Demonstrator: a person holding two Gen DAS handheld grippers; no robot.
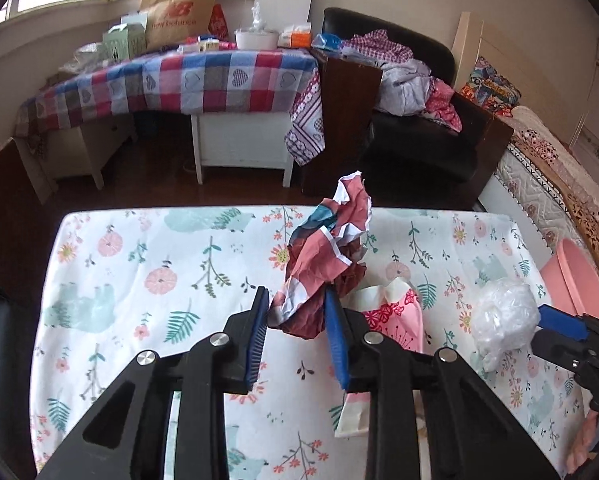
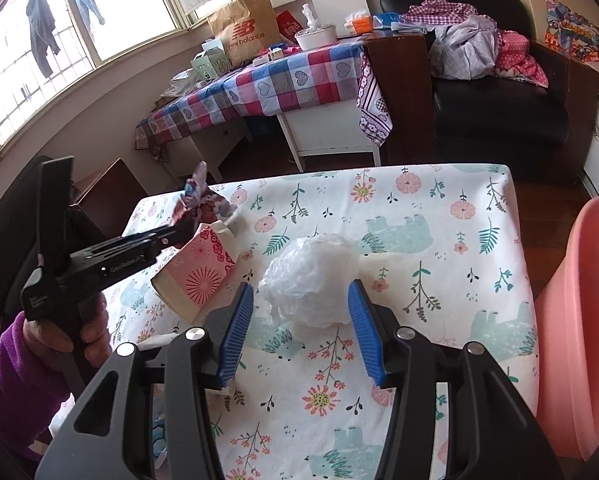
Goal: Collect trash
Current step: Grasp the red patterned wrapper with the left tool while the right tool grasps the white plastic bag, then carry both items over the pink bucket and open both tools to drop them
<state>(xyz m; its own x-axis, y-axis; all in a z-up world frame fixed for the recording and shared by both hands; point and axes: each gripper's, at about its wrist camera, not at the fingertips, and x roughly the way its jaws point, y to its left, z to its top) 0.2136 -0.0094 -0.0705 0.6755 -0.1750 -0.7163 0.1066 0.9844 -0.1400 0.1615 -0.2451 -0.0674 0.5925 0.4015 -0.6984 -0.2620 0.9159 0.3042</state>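
A crumpled red, white and blue paper (image 1: 323, 256) sticks up between the blue pads of my left gripper (image 1: 297, 294), which is shut on its lower part above the floral tablecloth (image 1: 147, 264). In the right wrist view the same paper (image 2: 197, 200) sits at the tip of the left gripper (image 2: 185, 232). A crumpled white plastic bag (image 2: 311, 276) lies between the pads of my right gripper (image 2: 299, 286), which is shut on it. The left wrist view shows this bag (image 1: 503, 316) at the right gripper's fingertips (image 1: 555, 320).
A pink flowered carton (image 2: 203, 272) lies tilted on the table beside the left gripper. A pink bin (image 2: 579, 320) stands past the table's right edge. A hand in a purple sleeve (image 2: 19, 364) holds the left gripper. Beyond are a checked table and a black armchair.
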